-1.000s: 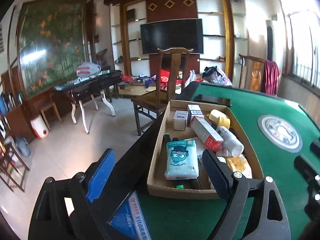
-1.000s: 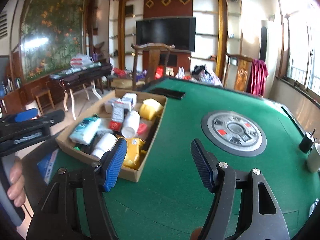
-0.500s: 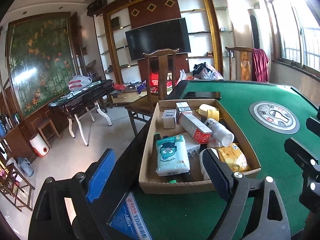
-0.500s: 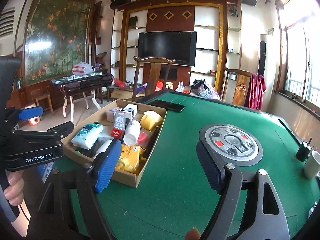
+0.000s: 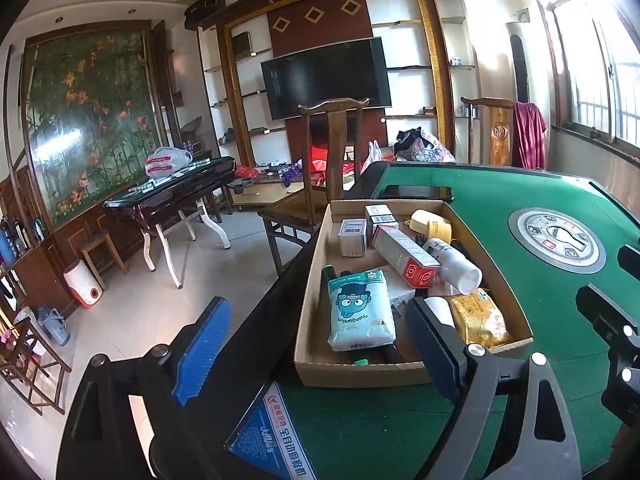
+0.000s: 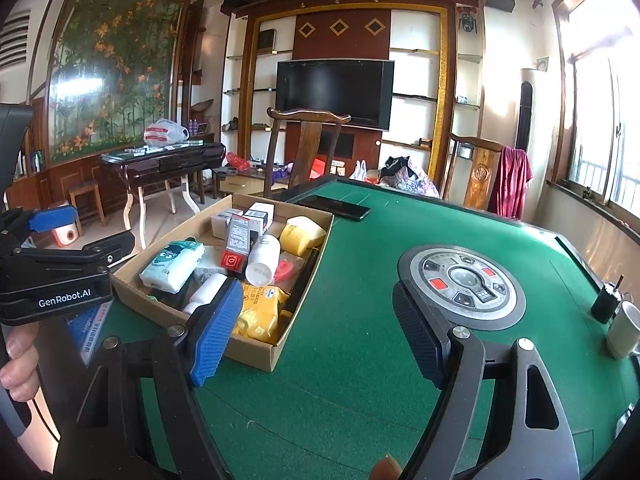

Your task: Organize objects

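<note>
A shallow cardboard box (image 5: 360,374) (image 6: 256,354) sits at the left edge of the green table (image 6: 360,360). It holds a white tissue pack with a cartoon face (image 5: 360,312) (image 6: 172,264), a red and grey carton (image 5: 406,256) (image 6: 238,246), a white bottle (image 5: 454,266) (image 6: 264,260), a yellow pouch (image 5: 478,318) (image 6: 258,312), a yellow tape roll (image 5: 432,226) (image 6: 302,234) and small white boxes (image 5: 352,236). My left gripper (image 5: 316,350) is open and empty, just short of the box's near wall. My right gripper (image 6: 316,328) is open and empty above the felt, right of the box.
A black phone (image 5: 418,192) (image 6: 334,207) lies beyond the box. A round control panel (image 6: 460,284) is set in the table's middle. A white mug (image 6: 622,330) and a dark small object (image 6: 606,302) stand at the right edge. A wooden chair (image 5: 332,160) stands behind the table.
Both grippers have pulled back and risen slightly, so the box sits a little farther off. Both stay open and empty. The objects in the box have not moved.
</note>
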Demonstrator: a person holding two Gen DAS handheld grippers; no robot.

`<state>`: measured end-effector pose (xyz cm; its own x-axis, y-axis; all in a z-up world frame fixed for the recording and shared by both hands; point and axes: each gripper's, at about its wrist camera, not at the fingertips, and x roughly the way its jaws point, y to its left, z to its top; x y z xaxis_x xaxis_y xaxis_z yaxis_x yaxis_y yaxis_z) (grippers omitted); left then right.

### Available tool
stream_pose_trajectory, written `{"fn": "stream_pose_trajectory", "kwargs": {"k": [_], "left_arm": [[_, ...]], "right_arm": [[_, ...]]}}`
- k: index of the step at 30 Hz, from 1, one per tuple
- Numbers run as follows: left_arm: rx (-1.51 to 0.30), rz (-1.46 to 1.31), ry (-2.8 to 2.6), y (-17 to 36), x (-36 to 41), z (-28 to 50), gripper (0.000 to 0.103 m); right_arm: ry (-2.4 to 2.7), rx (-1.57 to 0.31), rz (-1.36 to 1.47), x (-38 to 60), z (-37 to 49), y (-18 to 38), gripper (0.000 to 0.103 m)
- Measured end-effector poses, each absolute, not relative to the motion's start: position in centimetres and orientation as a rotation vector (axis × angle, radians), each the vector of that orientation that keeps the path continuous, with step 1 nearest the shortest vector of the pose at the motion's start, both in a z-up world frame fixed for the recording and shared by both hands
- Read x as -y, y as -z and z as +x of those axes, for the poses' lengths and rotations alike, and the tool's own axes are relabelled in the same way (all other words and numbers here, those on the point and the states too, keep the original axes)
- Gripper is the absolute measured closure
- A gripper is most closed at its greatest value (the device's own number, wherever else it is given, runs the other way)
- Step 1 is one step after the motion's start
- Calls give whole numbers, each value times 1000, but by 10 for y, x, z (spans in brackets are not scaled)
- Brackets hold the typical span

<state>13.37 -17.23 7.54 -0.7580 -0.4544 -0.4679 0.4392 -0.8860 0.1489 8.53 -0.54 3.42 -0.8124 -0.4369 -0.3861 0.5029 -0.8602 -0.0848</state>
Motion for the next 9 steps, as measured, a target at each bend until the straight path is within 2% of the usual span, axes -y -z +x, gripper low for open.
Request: {"fn": "stream_pose_trajectory", "kwargs": {"k": [9], "left_arm": [[31, 711, 2541, -73, 177, 132, 14]], "right_arm": [[2581, -258, 497, 6, 84, -34, 25]]}}
